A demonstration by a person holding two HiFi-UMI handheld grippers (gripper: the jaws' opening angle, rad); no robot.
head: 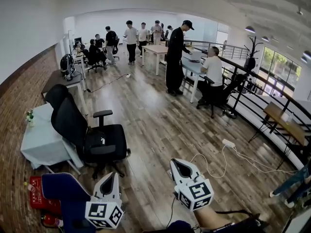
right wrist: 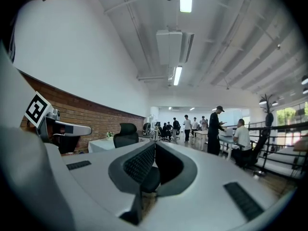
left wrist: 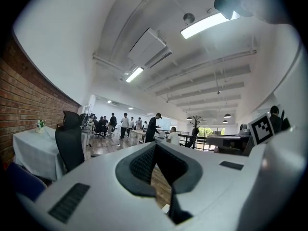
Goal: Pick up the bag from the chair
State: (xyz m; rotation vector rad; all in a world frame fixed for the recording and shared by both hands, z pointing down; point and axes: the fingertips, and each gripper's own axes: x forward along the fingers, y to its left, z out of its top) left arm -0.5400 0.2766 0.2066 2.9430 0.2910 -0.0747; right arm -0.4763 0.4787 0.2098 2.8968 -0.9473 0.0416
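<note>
Far left, the cloth-covered table [head: 41, 142], and just beside it the black office chair [head: 72, 123]. On its seat lies the dark bag [head: 98, 141], hard to tell from the cushion. Approach is the job, I'd say: swing left, clear the armrest [head: 102, 113], open up before reaching in. Left gripper [head: 112, 175] hangs short of the chair, jaws tip to tip, nothing between them. Right gripper [head: 175, 163], over bare floor, is likewise closed and empty.
</note>
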